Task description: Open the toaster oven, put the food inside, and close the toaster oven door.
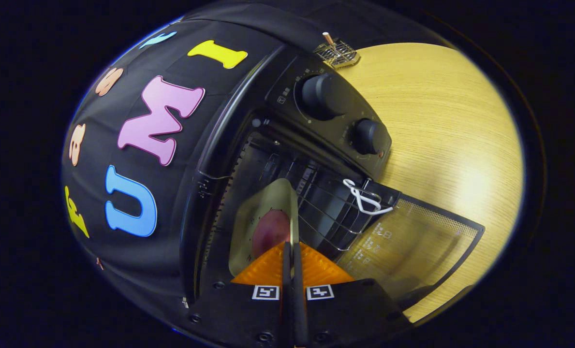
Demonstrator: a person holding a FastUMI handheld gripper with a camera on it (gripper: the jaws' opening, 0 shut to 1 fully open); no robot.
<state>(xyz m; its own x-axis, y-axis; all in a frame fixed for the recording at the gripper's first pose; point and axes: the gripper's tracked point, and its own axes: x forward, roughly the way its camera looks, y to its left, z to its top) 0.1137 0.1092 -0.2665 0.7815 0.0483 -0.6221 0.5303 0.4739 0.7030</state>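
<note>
We see the toaster oven (287,159), door (413,241) open, on the wooden worktop (442,135). At its mouth, the gripper (293,261) jaws are closed on the avocado-half food (265,224). Inside lies a wire rack (326,212); right of the oven, a small wire basket (338,52).

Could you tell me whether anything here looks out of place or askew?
Nothing stands out. The toaster oven door is open, and the claw, shut on a plate of food, holds it at the oven's wire rack.
</note>
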